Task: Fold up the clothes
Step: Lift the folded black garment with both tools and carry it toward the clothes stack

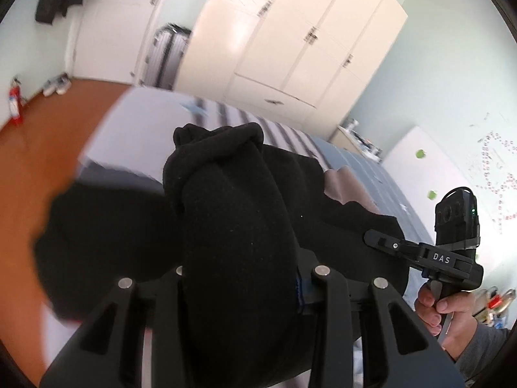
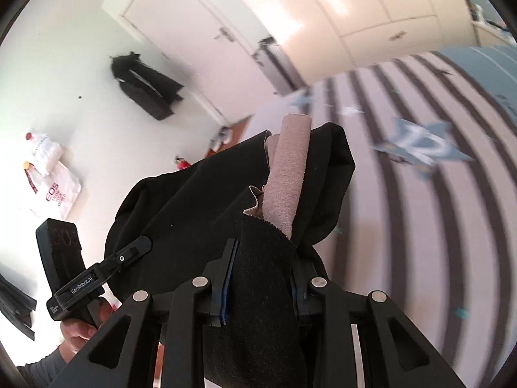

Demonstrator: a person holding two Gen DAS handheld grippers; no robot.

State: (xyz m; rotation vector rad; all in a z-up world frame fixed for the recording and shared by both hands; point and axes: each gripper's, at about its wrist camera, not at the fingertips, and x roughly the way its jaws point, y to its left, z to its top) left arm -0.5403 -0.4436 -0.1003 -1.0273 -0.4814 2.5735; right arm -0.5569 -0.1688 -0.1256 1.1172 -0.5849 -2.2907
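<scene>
A black garment (image 1: 232, 200) hangs stretched between both grippers above the bed. In the left wrist view my left gripper (image 1: 245, 278) is shut on a thick bunched fold of it, which hides the fingertips. My right gripper (image 1: 376, 239) is held by a hand at the right and bites the garment's other end. In the right wrist view my right gripper (image 2: 261, 278) is shut on the black garment (image 2: 194, 200), and a mauve strip of cloth (image 2: 287, 174) sticks up out of the fold. The left gripper (image 2: 142, 245) grips the cloth at the left.
Below lies a bed with a striped cover (image 2: 420, 226). A cream wardrobe (image 1: 290, 48) and a grey suitcase (image 1: 168, 55) stand behind it. The orange floor (image 1: 32, 168) holds a red fire extinguisher (image 1: 14, 102) and shoes. A dark coat (image 2: 142, 87) hangs on the wall.
</scene>
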